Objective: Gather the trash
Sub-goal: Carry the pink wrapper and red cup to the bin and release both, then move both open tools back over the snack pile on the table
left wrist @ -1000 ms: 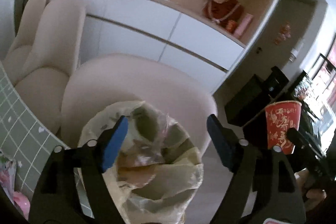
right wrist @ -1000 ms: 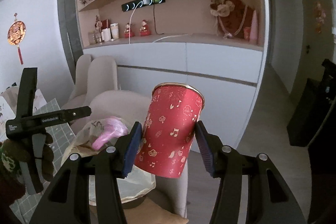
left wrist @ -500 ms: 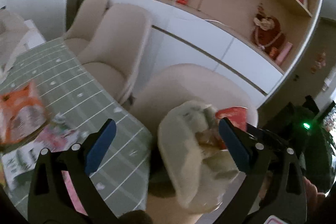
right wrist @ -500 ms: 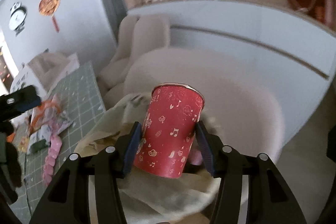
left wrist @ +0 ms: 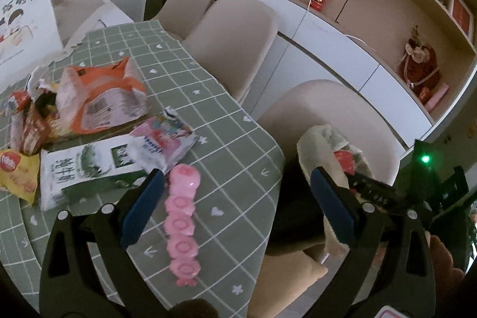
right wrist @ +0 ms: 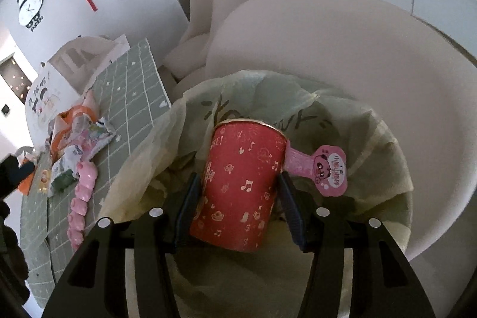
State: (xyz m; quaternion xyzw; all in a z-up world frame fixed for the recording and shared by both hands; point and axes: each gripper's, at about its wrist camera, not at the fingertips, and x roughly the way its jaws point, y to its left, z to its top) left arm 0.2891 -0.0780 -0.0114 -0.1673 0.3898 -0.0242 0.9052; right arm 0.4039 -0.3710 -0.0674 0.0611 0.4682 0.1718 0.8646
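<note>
My right gripper (right wrist: 238, 184) is shut on a red paper cup (right wrist: 241, 189) with gold prints, held upright inside the mouth of a pale trash bag (right wrist: 372, 139). A pink panda wrapper (right wrist: 328, 172) lies in the bag behind the cup. My left gripper (left wrist: 238, 198) is wide open over the corner of the green checked table (left wrist: 238, 139), with nothing between its fingers. A pink strip of pig-shaped cups (left wrist: 180, 225) lies just under its left finger. The bag (left wrist: 322, 139) and the cup's red rim (left wrist: 342, 160) show at the right of the left wrist view.
More litter lies on the table: an orange packet (left wrist: 98, 97), a white-green carton (left wrist: 86, 166), a pink packet (left wrist: 167, 139) and a yellow snack bag (left wrist: 15, 169). Beige chairs (left wrist: 235, 35) line the table's far side. The bag sits on a round beige chair (right wrist: 328, 49).
My left gripper swung left from above the bag to above the table corner, and its jaws widened. My right gripper carried the red cup down into the bag's mouth.
</note>
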